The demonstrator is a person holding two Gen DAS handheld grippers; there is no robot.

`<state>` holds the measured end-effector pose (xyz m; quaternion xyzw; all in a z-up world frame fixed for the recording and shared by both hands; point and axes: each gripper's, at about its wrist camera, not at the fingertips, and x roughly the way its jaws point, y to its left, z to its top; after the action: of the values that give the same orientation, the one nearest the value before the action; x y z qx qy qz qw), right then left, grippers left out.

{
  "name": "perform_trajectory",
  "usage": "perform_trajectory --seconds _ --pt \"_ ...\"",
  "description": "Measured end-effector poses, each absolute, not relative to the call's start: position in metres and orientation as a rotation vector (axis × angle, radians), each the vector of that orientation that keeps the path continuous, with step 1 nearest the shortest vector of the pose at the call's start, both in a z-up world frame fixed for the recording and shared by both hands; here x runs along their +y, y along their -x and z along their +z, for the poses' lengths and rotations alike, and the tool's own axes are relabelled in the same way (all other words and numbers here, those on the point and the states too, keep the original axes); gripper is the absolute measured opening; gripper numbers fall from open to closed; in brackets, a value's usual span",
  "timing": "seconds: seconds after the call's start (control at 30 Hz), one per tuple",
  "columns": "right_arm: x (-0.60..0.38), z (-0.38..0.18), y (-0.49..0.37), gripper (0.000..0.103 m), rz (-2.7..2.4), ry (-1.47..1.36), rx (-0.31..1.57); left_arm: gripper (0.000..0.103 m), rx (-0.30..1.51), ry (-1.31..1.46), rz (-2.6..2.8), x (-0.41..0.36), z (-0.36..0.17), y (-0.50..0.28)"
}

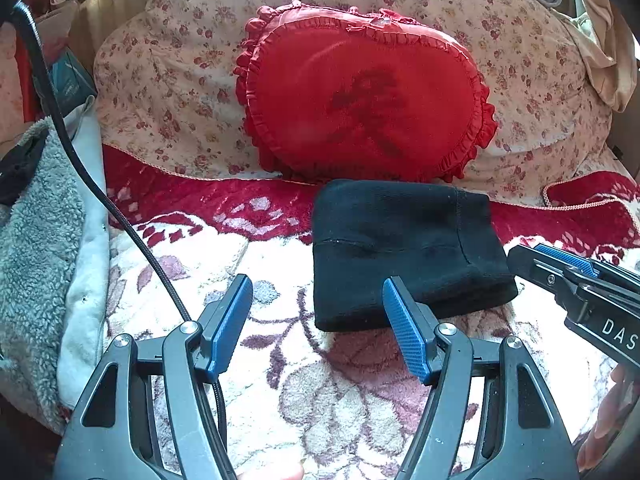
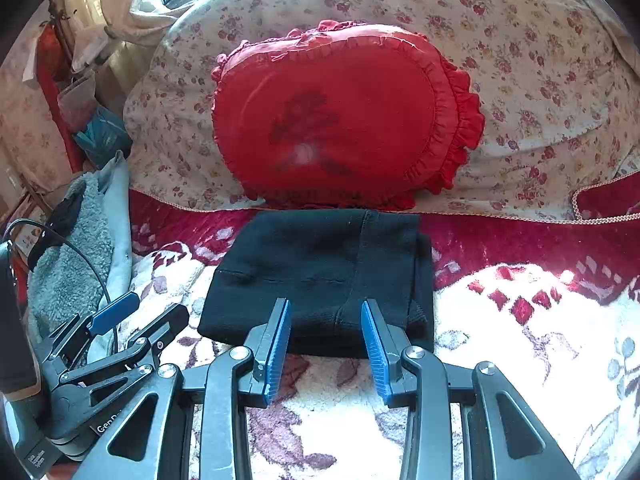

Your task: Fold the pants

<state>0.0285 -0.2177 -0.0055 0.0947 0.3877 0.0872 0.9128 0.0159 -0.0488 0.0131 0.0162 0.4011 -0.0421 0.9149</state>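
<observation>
The black pants [image 1: 408, 256] are folded into a compact rectangle and lie flat on the floral blanket [image 1: 320, 400] on the bed, just in front of the red heart-shaped pillow [image 1: 360, 96]. Left gripper [image 1: 318, 320] hangs near the pants' left near corner, jaws wide apart, nothing in them. Right gripper [image 2: 325, 334] sits over the near edge, jaws partly open, holding nothing. Grey fleece jacket [image 1: 36, 240] piled off to the left.
</observation>
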Motion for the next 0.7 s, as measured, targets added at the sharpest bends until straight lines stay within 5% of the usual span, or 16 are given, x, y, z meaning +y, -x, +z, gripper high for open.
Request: perform_trajectory --seconds 0.7 --pt "-0.2176 -0.0068 -0.0207 0.037 0.185 -0.216 0.808 0.068 0.82 -0.035 -0.079 -0.045 0.0142 -0.006"
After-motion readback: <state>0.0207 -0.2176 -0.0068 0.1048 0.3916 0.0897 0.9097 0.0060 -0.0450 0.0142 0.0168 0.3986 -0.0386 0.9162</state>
